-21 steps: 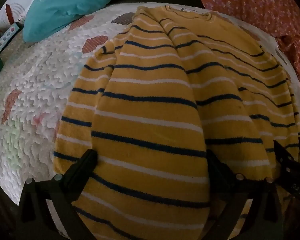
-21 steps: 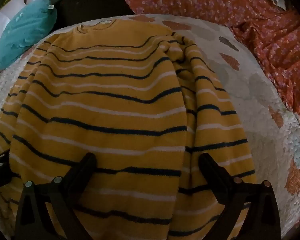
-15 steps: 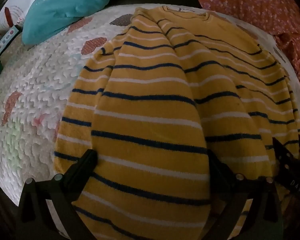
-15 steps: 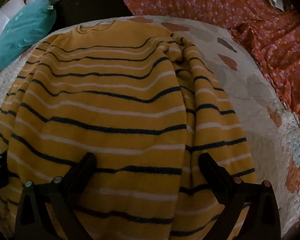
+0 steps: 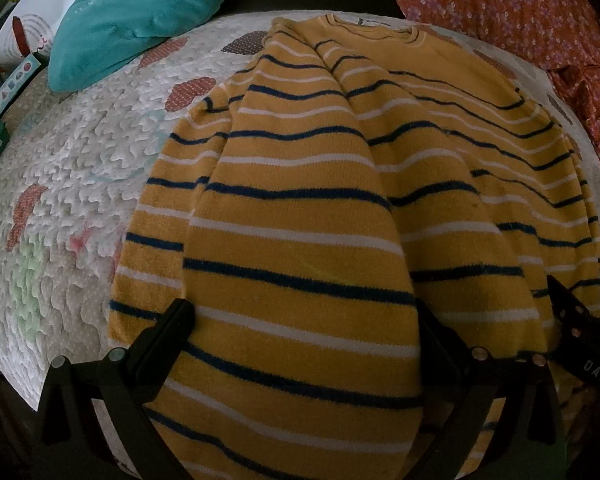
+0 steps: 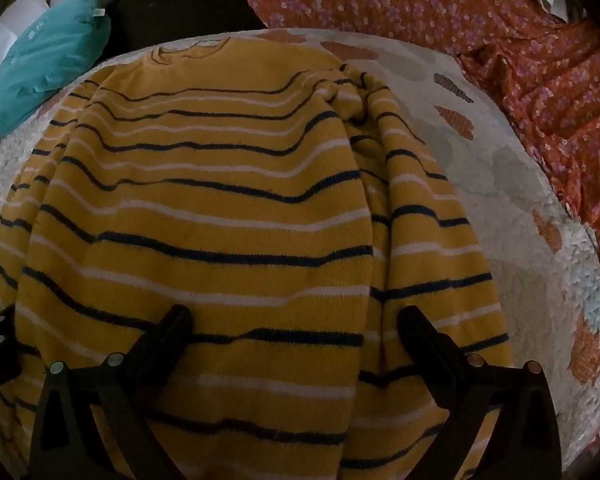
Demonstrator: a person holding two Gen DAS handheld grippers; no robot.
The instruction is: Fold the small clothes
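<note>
A: Nearest you, both tools hang over the hem end of the sweater [image 5: 300,240]. Your left gripper [image 5: 304,316] has its jaws spread wide, touching nothing I can be sure of; the folded-in sleeve panel runs straight up between them.

B: And the other?

A: Your right gripper [image 6: 292,320] is the same: spread, pinching nothing, with its sleeve panel's edge lying between the jaws. Each hand sits over its own side, so neither is nearer overall.

B: Which way does the sweater run from you?

A: Lengthwise, straight away from you: hem under the jaws, collar [image 5: 372,28] at the far end. My guess is the next fold goes hem toward collar.

B: How does it look?

A: Mustard knit with navy and white stripes, both sleeves laid inward, resting on the white quilt [image 5: 80,160]. Beyond are a teal pillow [image 5: 132,16] and an orange floral cloth [image 6: 440,8].
</note>
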